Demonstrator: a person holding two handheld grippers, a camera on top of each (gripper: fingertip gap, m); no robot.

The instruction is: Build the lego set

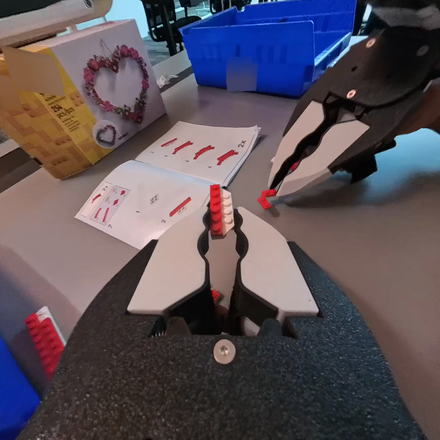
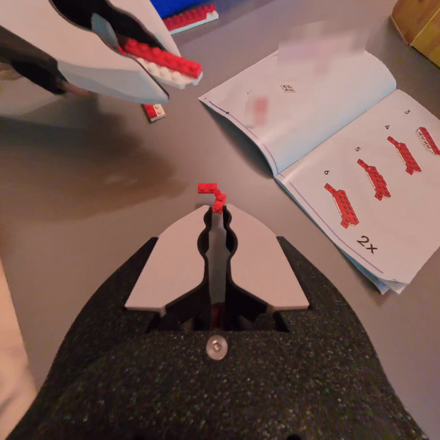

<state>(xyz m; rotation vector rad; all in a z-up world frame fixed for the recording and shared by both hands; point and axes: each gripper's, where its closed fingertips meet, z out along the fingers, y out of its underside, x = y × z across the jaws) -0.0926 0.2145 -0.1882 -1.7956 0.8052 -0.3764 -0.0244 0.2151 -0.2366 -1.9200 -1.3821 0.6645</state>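
Note:
My left gripper (image 1: 221, 210) is shut on a red-and-white plate assembly (image 1: 220, 210), a long red plate on a white plate, held above the grey table. It also shows in the right wrist view (image 2: 166, 62), at the upper left. My right gripper (image 2: 217, 207) is shut on one end of a small bent red hinge piece (image 2: 214, 194), low over the table. In the left wrist view the right gripper (image 1: 276, 192) is at the right, holding the red hinge piece (image 1: 266, 198).
An open instruction booklet (image 1: 181, 181) (image 2: 333, 166) lies ahead. The set's box (image 1: 78, 95) stands at the back left, a blue bin (image 1: 262, 47) at the back. A red plate stack (image 1: 44, 342) (image 2: 190, 17) and a small red-white piece (image 2: 154, 110) lie on the table. Tip to tip, the grippers are about 9 cm apart. To reach the red plate stack (image 1: 44, 342) in a straight line is about 15 cm for my left fingers, about 25 cm for my right. My right wrist view (image 2: 186, 12) looks at it from another angle.

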